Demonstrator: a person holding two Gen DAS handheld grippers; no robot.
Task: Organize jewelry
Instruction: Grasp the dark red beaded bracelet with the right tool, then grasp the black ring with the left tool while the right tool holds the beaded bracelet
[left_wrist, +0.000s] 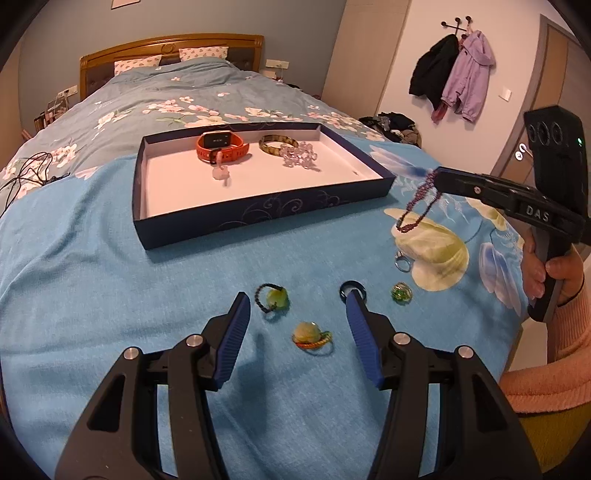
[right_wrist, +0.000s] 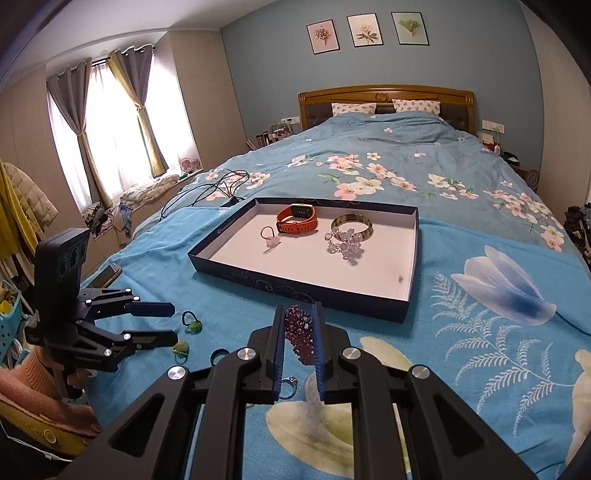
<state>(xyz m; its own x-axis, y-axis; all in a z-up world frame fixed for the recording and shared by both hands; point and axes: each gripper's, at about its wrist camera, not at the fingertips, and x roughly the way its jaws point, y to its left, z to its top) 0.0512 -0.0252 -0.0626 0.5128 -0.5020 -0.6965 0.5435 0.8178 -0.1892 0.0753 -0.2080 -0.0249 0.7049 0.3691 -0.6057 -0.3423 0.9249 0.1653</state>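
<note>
The right gripper (right_wrist: 298, 332) is clamped on a purple beaded bracelet (right_wrist: 300, 338), its blue pads pinching one side of the loop so the rest dangles free above the blue bedspread (left_wrist: 110, 277); in the left wrist view the strand (left_wrist: 421, 206) hangs clear of the cloth, just beside the near right corner of the shallow navy box (left_wrist: 258, 214). That height looks chosen so the beads can pass over the box's wall without snagging. The box already holds an orange smartwatch (left_wrist: 221, 147), a greenish bangle (left_wrist: 277, 144), a clear crystal bracelet (left_wrist: 299, 155) and a small pink ring (left_wrist: 221, 173), grouped toward its far side, which leaves the near floor bare for the bracelet. The left gripper (left_wrist: 295, 317) hovers with its jaws apart and empty over the loose pieces: a yellow-stone ring with an orange band (left_wrist: 311, 334) lies between its fingers, a green bead on a dark cord (left_wrist: 274, 297) and a blue ring (left_wrist: 352, 288) near the tips, probably the next pick.
</note>
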